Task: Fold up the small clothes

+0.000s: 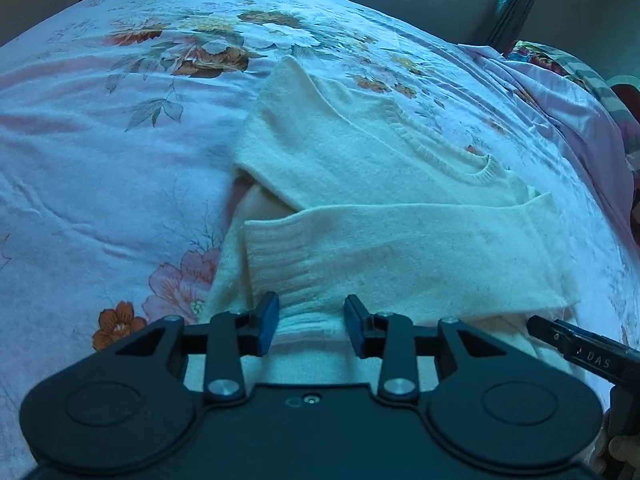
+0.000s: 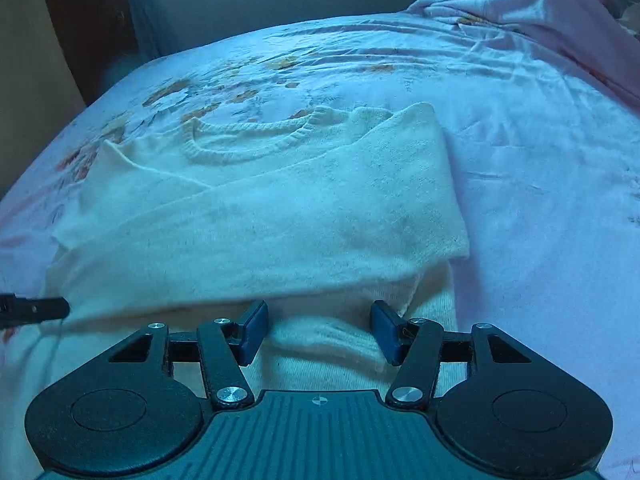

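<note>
A cream knit sweater lies flat on the bed, its neckline toward the far right. One sleeve is folded across the body, ribbed cuff at the left. My left gripper hovers over the sweater's near part just below that cuff, blue pads apart and not pressing the knit. In the right wrist view the sweater spreads ahead, collar at the far side. My right gripper stands open over the near hem, a ridge of knit lying between its pads without contact.
The bed is covered by a pale floral sheet. A bunched pink quilt lies at the far right. A wall and dark wooden furniture stand beyond the bed's far edge. One finger of the other gripper reaches in from the right.
</note>
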A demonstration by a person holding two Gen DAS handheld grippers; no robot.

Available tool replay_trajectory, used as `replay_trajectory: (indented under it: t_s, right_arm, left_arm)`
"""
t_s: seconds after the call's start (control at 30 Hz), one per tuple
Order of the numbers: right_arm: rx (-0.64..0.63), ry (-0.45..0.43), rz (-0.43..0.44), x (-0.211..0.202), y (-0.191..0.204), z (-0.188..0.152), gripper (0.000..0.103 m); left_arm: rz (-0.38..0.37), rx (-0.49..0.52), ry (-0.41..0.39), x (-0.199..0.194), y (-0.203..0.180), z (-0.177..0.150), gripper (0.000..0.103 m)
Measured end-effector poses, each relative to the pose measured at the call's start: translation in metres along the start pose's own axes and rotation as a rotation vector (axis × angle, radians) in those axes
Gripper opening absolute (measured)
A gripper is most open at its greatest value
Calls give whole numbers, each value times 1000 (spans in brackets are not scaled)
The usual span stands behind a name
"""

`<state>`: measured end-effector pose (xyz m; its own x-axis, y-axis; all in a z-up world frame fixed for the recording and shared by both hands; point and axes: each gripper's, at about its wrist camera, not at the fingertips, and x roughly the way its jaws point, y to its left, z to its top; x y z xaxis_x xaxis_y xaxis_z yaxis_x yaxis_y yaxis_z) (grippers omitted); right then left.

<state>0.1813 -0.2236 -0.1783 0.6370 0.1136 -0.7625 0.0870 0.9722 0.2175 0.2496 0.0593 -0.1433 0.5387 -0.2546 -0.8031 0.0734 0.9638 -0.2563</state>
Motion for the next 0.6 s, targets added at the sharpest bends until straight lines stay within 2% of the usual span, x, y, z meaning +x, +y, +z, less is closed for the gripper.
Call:
replay_trajectory:
  t_s: [0.13, 0.23, 0.33, 0.4, 0.53, 0.6]
  right_arm:
    - [24, -50, 53, -43, 9, -20, 57]
    - [-39, -3, 69, -60, 24, -49, 57]
    - [-58, 49, 50, -63, 29, -86, 57]
    - [-80, 26, 22, -75, 34, -98, 57]
    - [-26, 31, 61, -96, 35, -116, 57]
    - [-59, 37, 38, -98, 40, -129, 62]
  left_arm:
    - [-31, 42, 19, -26, -5, -18, 40]
    - [-33, 35, 65, -35, 0, -48, 43]
    - [1, 94, 43, -48, -2, -79, 43]
    - [20, 115, 43, -58, -6, -91, 45]
    - [35, 131, 41, -72, -10, -109, 48]
    - [45, 142, 35, -76, -12, -117, 50]
